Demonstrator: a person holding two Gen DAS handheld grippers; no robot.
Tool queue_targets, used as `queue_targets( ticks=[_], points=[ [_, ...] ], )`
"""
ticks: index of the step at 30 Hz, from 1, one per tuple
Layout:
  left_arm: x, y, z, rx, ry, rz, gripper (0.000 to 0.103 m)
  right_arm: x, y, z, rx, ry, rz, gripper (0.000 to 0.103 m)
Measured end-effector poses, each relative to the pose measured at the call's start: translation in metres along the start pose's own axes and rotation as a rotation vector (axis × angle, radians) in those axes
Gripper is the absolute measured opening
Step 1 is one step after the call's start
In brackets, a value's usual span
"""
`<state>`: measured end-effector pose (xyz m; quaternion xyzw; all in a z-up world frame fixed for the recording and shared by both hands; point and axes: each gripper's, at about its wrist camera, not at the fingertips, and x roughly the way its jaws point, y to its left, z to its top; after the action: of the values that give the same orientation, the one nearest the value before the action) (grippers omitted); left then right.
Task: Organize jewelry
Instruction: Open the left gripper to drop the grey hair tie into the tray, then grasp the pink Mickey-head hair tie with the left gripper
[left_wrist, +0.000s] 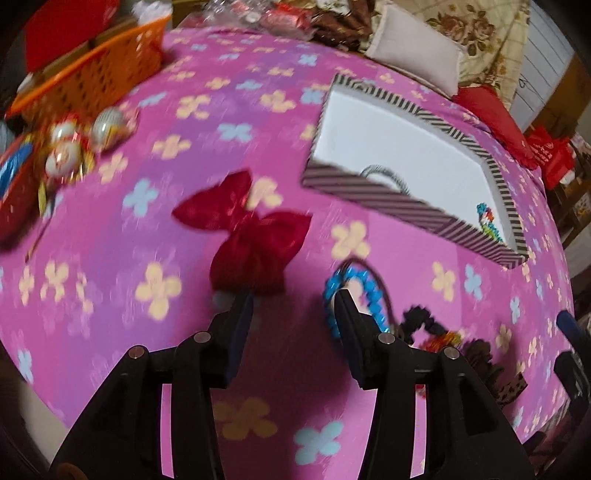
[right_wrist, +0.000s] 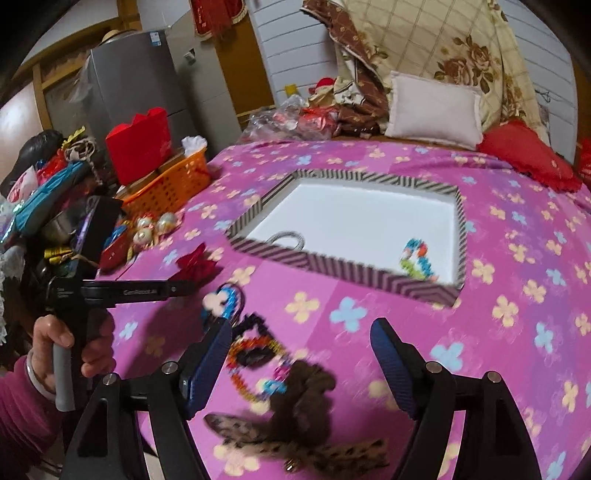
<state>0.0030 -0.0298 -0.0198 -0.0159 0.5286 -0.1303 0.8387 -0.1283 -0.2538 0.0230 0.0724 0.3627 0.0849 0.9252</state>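
A striped box with a white inside lies on the pink flowered cloth. It holds a silver bracelet and a multicoloured bead bracelet. My left gripper is open, hovering between a red bow and a blue bead bracelet. My right gripper is open and empty above a black bead bracelet, an orange-and-black bracelet and a brown scrunchie. A leopard hair tie lies nearest.
An orange basket and pearl-like ornaments sit at the cloth's left edge. A white pillow, a red cushion and a quilt lie behind the box. The left-hand gripper shows in the right wrist view.
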Motion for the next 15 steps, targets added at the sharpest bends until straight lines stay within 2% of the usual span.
queue_targets(
  ticks=[5,8,15],
  points=[
    [-0.004,-0.004,-0.018,0.03,-0.024,0.034,0.045,0.003,0.006,-0.018,0.014,0.032,0.027,0.075],
    [-0.005,-0.007,-0.023,0.045,-0.023,0.025,0.045,0.003,0.005,-0.023,0.022,0.04,0.032,0.075],
    [-0.002,-0.023,-0.028,0.158,-0.052,0.058,0.045,0.0,-0.01,-0.031,0.077,0.053,0.039,0.075]
  ],
)
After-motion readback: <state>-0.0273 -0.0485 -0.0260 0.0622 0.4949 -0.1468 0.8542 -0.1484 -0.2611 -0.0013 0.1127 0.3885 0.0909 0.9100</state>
